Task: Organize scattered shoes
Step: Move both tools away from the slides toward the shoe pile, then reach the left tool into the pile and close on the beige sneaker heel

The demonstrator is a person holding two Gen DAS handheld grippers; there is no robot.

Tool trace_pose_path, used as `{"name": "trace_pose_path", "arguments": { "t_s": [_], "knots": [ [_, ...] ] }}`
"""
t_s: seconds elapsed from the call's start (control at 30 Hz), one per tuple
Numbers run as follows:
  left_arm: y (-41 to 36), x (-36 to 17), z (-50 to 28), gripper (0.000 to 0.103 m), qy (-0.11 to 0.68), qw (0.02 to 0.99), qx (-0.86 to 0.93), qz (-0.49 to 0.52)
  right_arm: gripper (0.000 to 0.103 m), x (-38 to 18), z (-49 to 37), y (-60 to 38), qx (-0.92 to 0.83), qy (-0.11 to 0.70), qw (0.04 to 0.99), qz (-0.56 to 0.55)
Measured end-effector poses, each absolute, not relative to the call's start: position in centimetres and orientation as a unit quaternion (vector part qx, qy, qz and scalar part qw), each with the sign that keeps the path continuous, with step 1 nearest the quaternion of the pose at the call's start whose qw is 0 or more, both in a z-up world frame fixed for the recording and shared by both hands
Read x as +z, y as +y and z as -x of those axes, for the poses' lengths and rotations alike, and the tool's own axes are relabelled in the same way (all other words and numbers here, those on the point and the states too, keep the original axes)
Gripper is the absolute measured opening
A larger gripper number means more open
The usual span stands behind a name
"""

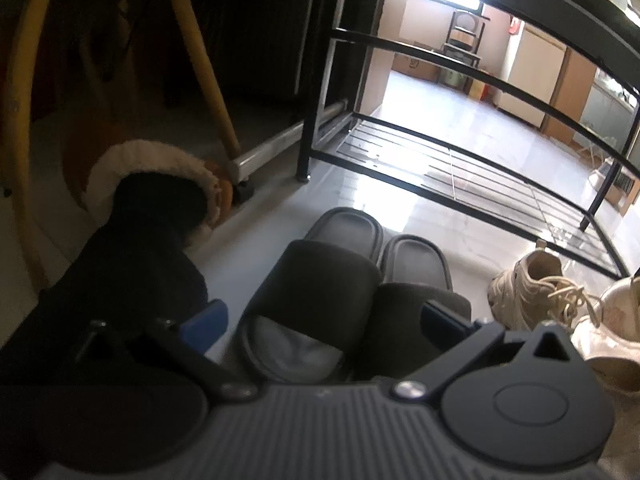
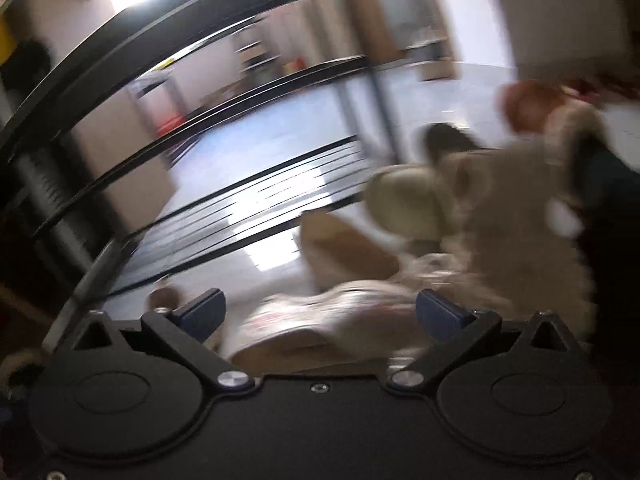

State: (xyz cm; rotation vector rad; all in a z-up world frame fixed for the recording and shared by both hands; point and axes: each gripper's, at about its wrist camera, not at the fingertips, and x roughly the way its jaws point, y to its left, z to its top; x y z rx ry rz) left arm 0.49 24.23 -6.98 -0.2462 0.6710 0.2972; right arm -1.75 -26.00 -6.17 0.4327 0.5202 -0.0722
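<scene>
A pair of dark grey slide slippers (image 1: 340, 280) lies side by side on the pale glossy floor (image 1: 276, 216), toes pointing toward the far black metal shoe rack (image 1: 460, 176), near its lowest wire shelf but apart from it. The left gripper (image 1: 320, 316) hangs over the slippers' heel ends with its blue-tipped fingers (image 1: 204, 324) spread to either side of the pair; the jaws stand released, and whether a pad touches the right slipper cannot be told. To the right of the slippers sits a cream lace-up sneaker (image 1: 532, 292), and just beside it, at the right edge, a pale beige shoe (image 1: 612, 320). To the left stands a black boot with a white fleece collar (image 1: 148, 200), next to a yellow wooden leg (image 1: 204, 64).

The right wrist view is badly blurred. The right gripper (image 2: 320, 316) is spread wide with nothing clamped; a pale, pinkish shoe (image 2: 332, 320) lies on the floor below its fingers. Further right are fuzzy beige shapes (image 2: 500, 216) that cannot be identified, and the rack's black rails curve across the left.
</scene>
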Motion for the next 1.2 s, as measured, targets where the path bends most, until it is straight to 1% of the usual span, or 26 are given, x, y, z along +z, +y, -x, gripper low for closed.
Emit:
{"name": "trace_pose_path", "arguments": {
  "t_s": [0.1, 0.17, 0.33, 0.5, 0.63, 0.93, 1.1, 1.2],
  "knots": [
    [23.4, -7.0, -0.6, 0.102, 0.331, 0.925, 0.151, 0.108, 0.103, -7.6, 2.9, -28.2, -0.073, 0.238, 0.935, -0.253],
    [23.0, -7.0, -0.7, 0.102, 0.333, 0.924, 0.156, 0.107, 0.103, -8.4, 2.7, -28.7, -0.070, 0.243, 0.927, -0.276],
    [21.0, -6.8, -0.7, 0.102, 0.327, 0.928, 0.165, 0.070, 0.103, -9.3, 2.1, -28.6, -0.032, 0.246, 0.926, -0.284],
    [17.1, -7.2, -1.2, 0.102, 0.342, 0.927, 0.151, -0.024, 0.103, -9.9, 1.7, -28.9, -0.022, 0.253, 0.919, -0.303],
    [13.9, -8.0, -1.3, 0.102, 0.339, 0.928, 0.128, -0.090, 0.103, -10.0, 1.8, -29.2, -0.039, 0.264, 0.911, -0.314],
    [13.1, -8.5, -1.5, 0.102, 0.350, 0.926, 0.116, -0.080, 0.103, -10.2, 1.8, -29.6, -0.040, 0.265, 0.907, -0.325],
    [11.9, -7.7, -2.8, 0.102, 0.360, 0.926, 0.097, -0.062, 0.103, -9.3, 2.3, -29.0, -0.048, 0.237, 0.923, -0.299],
    [10.3, -6.7, -4.1, 0.102, 0.361, 0.929, 0.068, -0.032, 0.103, -8.2, 3.3, -28.8, -0.077, 0.203, 0.938, -0.271]
  ]
}}
